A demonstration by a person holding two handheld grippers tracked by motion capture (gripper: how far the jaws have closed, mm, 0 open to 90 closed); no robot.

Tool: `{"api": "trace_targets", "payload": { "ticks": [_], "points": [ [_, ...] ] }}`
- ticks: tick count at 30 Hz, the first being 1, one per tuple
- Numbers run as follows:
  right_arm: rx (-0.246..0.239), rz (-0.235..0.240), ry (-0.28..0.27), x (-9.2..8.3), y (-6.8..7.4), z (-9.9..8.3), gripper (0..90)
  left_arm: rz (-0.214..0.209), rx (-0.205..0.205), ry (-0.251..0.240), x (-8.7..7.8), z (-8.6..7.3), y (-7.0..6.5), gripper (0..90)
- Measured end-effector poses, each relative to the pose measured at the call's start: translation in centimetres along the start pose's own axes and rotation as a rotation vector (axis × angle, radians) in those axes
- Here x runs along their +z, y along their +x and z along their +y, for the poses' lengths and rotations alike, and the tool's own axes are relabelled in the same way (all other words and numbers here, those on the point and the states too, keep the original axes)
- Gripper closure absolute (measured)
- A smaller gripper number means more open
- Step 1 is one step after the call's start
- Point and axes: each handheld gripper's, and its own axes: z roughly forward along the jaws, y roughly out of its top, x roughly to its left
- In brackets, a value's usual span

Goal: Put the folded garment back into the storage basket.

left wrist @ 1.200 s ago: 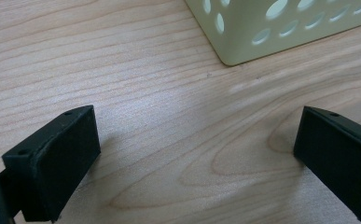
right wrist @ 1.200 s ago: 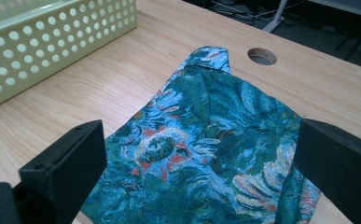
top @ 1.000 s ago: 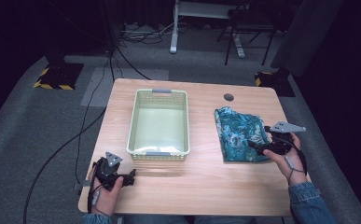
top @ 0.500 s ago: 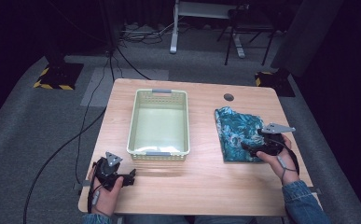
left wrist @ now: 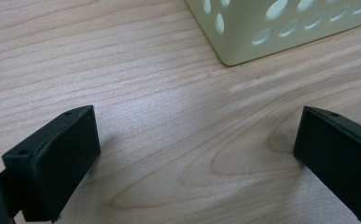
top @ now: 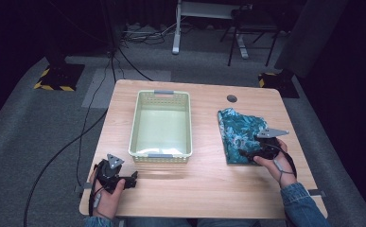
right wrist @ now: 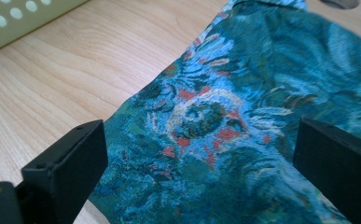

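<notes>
Currently noted: folded teal cloth [top: 239, 135] with blue and red floral pattern, lying flat on table [top: 204, 187], right of pale green basket [top: 161, 124]. Right hand-held gripper [top: 245, 154] released, jaws wide over cloth's near edge. Left hand-held gripper [top: 132, 178] likewise released, resting on bare table near basket corner.

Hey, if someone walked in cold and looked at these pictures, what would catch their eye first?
Probably the folded teal cloth with a red and white floral print, lying on the right side of the light wooden table, with the right gripper open just above its near edge. Next, the pale green perforated plastic basket at the table's middle, and the left gripper open over bare wood near the front left corner.
</notes>
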Motion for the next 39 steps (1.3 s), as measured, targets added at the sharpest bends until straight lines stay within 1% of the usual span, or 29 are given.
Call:
{"api": "trace_targets", "payload": {
  "ticks": [13, 17, 22, 28, 33, 35, 36, 39],
  "points": [
    [-0.008, 0.032, 0.062, 2.5, 0.9, -0.7, 3.2, 0.0, 0.0, 0.0, 0.0, 0.0, 0.0, 0.1],
    [0.002, 0.036, 0.075, 3.1, 0.9, -1.1, 1.9, 0.0, 0.0, 0.0, 0.0, 0.0, 0.0, 0.1],
    [-0.003, 0.055, 0.103, 3.7, 1.2, -1.2, 0.1, 0.0, 0.0, 0.0, 0.0, 0.0, 0.0, 0.1],
    [-0.032, 0.063, 0.109, 3.9, 2.0, -1.2, 0.0, 0.0, 0.001, 0.001, 0.0, 0.0, 0.0, 0.1],
    [-0.033, 0.044, 0.102, 4.0, 2.4, -1.2, 0.4, 0.0, 0.001, 0.001, 0.0, 0.0, 0.0, 0.1],
    [-0.034, 0.05, 0.103, 3.9, 2.5, -1.2, 3.3, 0.0, 0.0, 0.0, 0.0, 0.0, 0.0, 0.1],
    [-0.031, 0.048, 0.101, 3.8, 2.5, -1.2, 7.2, 0.0, 0.001, 0.0, 0.0, 0.0, 0.0, 0.1],
    [-0.027, 0.039, 0.08, 3.2, 2.5, -1.1, 34.3, 0.0, 0.001, 0.0, 0.0, 0.0, 0.0, 0.2]
  ]
}}
